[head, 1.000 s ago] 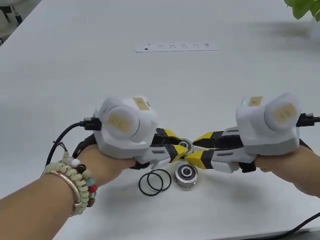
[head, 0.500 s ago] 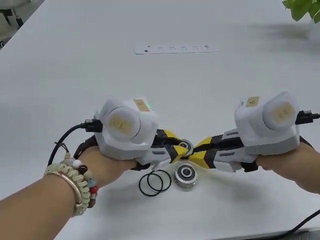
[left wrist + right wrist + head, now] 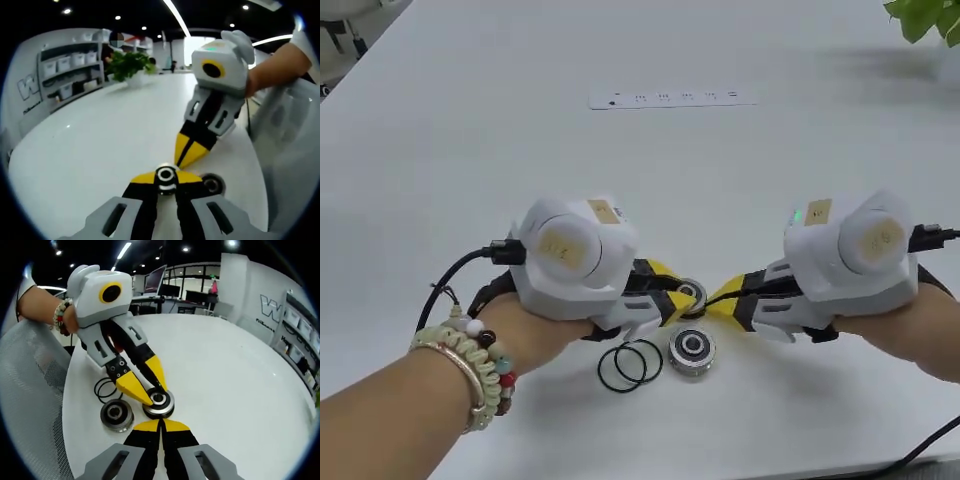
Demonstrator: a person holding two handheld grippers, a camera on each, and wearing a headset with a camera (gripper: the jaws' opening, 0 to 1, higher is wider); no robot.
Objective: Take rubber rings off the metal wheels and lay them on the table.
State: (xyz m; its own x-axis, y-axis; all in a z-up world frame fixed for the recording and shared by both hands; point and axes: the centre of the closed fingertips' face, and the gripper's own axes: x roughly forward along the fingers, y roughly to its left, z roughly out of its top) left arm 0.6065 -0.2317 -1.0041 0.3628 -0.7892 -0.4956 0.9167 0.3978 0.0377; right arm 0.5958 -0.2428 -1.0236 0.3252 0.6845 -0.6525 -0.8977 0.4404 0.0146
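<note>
My left gripper is shut on a small metal wheel, held just above the white table. The same wheel sits between my left jaws, which show in the right gripper view holding the wheel. My right gripper has its jaws shut, tips against the held wheel's rim. Whether they pinch a rubber ring is hidden. A second metal wheel lies flat on the table below the tips. Two black rubber rings lie overlapping to its left.
A white power strip lies far back at the table's middle. Green plant leaves reach in at the top right. A black cable trails from the left gripper. A mesh chair back stands beside the table's near edge.
My right gripper has shifted slightly left, closer to the held wheel. The left gripper, the loose wheel and the two rings have stayed where they were.
</note>
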